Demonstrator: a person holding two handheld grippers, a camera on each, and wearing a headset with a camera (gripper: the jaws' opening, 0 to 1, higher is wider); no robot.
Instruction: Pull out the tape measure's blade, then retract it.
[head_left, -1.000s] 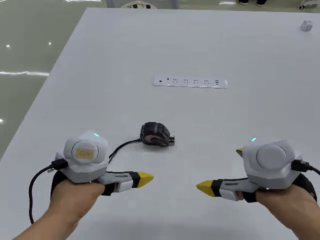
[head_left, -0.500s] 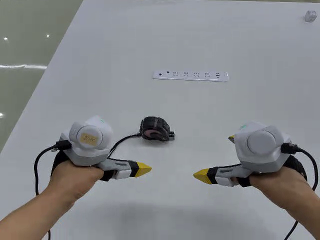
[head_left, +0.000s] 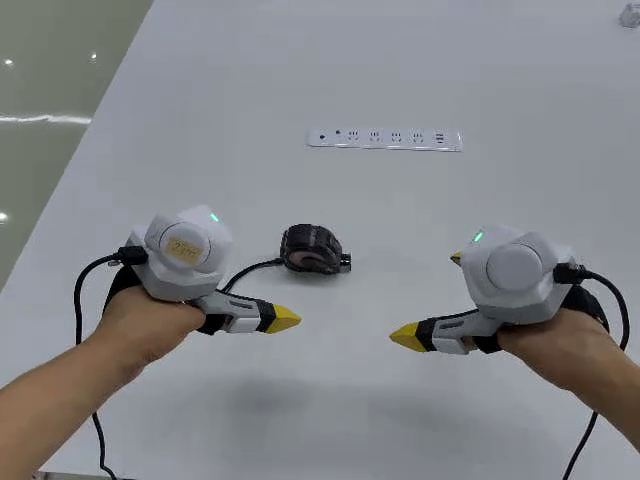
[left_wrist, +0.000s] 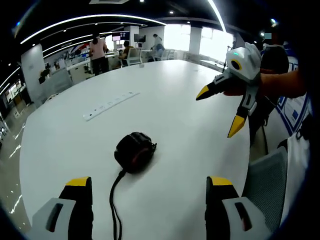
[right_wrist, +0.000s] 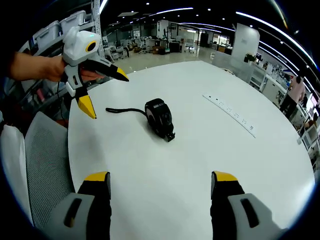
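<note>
Tape measure (head_left: 314, 249), seemingly corded, between spread left tongs (head_left: 283, 319), right tongs (head_left: 407, 337) — power strip (head_left: 385, 139) beyond.

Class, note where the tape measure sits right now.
In the head view the tape measure lies on the white table just beyond the left tongs, nearer them than the right tongs, with the power strip farther back.

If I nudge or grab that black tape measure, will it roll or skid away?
The squat black tape measure looks compact and rigid, so likelier to slide than roll. The smooth white table may let it skid under a one-sided push. Its thin black strap lies slack and curved, so probably floppy, trailing behind.
</note>
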